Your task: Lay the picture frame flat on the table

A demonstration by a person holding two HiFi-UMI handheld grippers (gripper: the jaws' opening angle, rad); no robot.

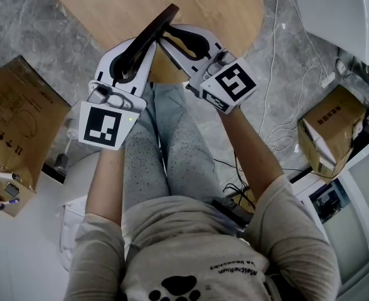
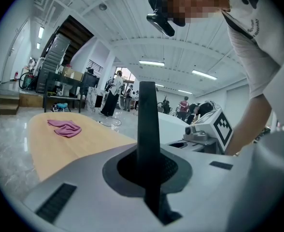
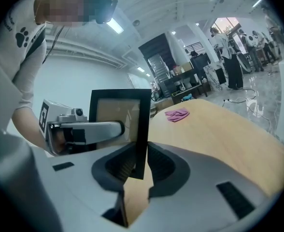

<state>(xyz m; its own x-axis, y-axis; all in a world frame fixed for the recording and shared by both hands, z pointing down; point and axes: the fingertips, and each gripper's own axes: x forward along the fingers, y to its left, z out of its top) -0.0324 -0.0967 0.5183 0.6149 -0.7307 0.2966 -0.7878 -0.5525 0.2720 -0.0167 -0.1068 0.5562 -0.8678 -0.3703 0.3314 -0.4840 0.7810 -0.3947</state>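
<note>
A dark picture frame (image 1: 148, 37) hangs tilted over the near edge of the wooden table (image 1: 109, 5), held off the tabletop. My left gripper (image 1: 137, 52) is shut on it; in the left gripper view the frame (image 2: 147, 124) rises edge-on between the closed pads (image 2: 168, 170). My right gripper (image 1: 169, 39) reaches in from the other side. In the right gripper view the frame's lower corner (image 3: 142, 144) stands between the two jaws, which sit close on either side without a clear clamp. The left gripper's finger (image 3: 89, 129) crosses the frame's pale face (image 3: 118, 112).
A pink cloth (image 2: 64, 128) lies far out on the table (image 3: 219, 134). Cardboard boxes stand on the floor at left (image 1: 15, 124) and right (image 1: 329, 127), with cables (image 1: 278, 105) between. My knees are below the table edge. People stand far back in the hall.
</note>
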